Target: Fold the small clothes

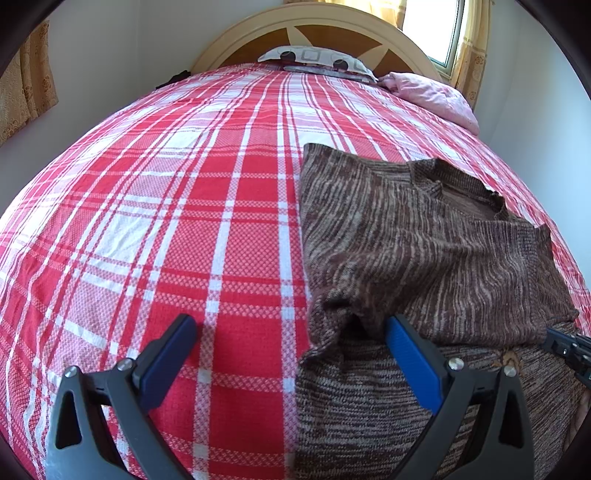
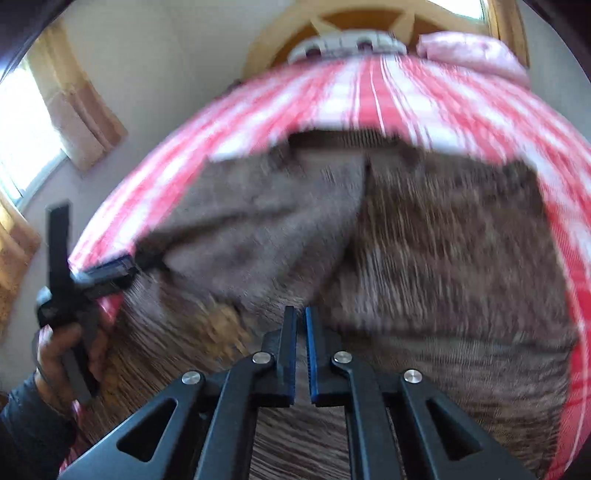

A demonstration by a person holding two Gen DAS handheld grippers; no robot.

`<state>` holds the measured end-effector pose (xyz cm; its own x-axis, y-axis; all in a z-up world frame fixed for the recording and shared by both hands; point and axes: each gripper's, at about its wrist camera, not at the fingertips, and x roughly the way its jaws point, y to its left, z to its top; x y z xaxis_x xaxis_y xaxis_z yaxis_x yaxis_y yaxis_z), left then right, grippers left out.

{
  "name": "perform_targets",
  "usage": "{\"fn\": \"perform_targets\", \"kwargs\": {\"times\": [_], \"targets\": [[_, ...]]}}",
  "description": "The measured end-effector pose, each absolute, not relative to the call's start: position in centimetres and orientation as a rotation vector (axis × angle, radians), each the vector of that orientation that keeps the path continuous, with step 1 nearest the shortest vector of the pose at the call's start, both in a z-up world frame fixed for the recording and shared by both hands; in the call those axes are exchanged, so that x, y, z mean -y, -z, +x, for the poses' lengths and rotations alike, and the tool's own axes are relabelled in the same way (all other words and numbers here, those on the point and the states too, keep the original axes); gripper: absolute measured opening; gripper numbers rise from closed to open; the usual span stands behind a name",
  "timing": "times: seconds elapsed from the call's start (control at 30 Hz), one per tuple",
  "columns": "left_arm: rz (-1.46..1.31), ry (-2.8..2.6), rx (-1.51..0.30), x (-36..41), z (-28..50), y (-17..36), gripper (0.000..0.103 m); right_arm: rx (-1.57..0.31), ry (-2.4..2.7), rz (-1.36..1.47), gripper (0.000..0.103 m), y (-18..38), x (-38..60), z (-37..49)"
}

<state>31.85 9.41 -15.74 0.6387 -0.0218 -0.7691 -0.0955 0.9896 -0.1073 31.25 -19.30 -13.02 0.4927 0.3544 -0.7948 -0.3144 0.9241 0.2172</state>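
A brown marled knit sweater lies on the right half of the red-and-white plaid bedspread, its upper part folded over the lower. My left gripper is open and straddles the sweater's left edge: one blue finger over the bedspread, the other over the knit. In the blurred right wrist view the sweater fills the middle. My right gripper is shut, its tips at the edge of the folded layer; I see no cloth between the pads. It also shows as the right gripper at the sweater's right side. A hand holds the left gripper.
A patterned pillow and a pink bundle of cloth lie by the rounded wooden headboard. A bright window with yellow curtains is behind on the right, and white walls close both sides. The bedspread's left half carries nothing.
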Motion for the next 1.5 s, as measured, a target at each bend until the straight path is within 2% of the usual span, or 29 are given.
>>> {"fn": "perform_targets", "kwargs": {"times": [0.17, 0.33, 0.37, 0.4, 0.43, 1.03, 1.5], "targets": [[-0.143, -0.042, -0.878, -9.4, 31.9, 15.7, 0.103, -0.897, -0.387, 0.078, 0.005, 12.1, 20.2, 30.5], [-0.142, -0.043, -0.878, -9.3, 31.9, 15.7, 0.103, -0.847, -0.544, 0.048, 0.007, 10.4, 16.1, 31.2], [-0.142, -0.043, -0.878, -9.2, 31.9, 15.7, 0.103, -0.881, -0.556, 0.026, 0.02, 10.9, 15.1, 31.8], [-0.142, -0.043, -0.878, -9.2, 31.8, 15.7, 0.103, -0.931, -0.548, -0.005, 0.045, 11.9, 14.4, 32.5], [-0.142, -0.045, -0.879, -9.3, 31.8, 15.7, 0.103, -0.982, -0.519, -0.014, 0.049, 13.1, 14.3, 33.1], [-0.093, -0.059, -0.937, -8.5, 27.4, 15.5, 0.103, -1.001, -0.465, -0.04, 0.049, 13.9, 19.0, 29.4], [-0.151, -0.012, -0.907, -8.8, 16.4, 14.4, 0.103, -0.922, -0.423, -0.062, 0.049, 12.2, 26.2, 19.0]]}}
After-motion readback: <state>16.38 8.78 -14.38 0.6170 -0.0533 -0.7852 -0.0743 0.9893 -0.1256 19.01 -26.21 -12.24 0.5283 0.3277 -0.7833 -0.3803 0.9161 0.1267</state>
